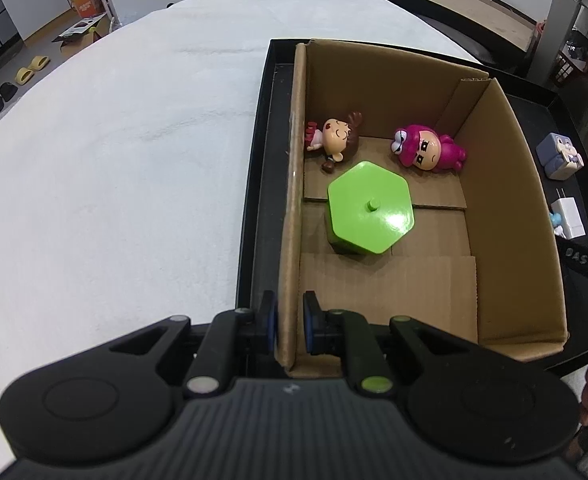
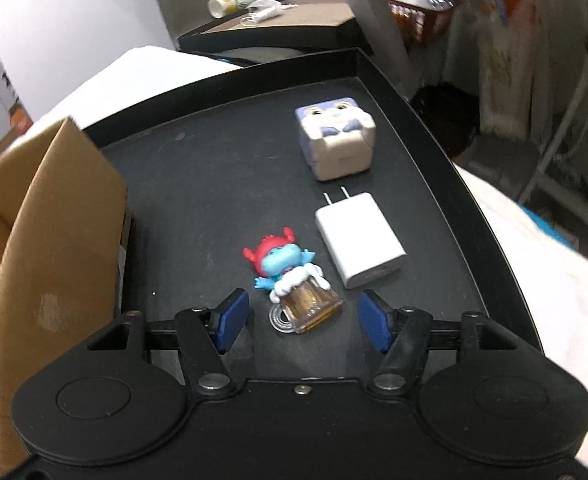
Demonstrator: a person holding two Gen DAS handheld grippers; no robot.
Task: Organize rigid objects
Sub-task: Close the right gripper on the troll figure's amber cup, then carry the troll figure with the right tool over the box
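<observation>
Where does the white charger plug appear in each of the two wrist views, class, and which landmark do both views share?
Left wrist view: white charger plug at the far right edge, on the black tray, right of the cardboard box.
Right wrist view: right of centre, beyond the right gripper, beside the blue figurine.
Shared landmark: the cardboard box.

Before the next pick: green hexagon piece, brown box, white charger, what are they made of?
Green hexagon piece: likely hard plastic, glossy; a bright highlight sits on its top.
Brown box: corrugated cardboard, matte; fluted cut edges and folded flaps show.
White charger: smooth plastic shell, faint sheen, with two metal-looking prongs.
</observation>
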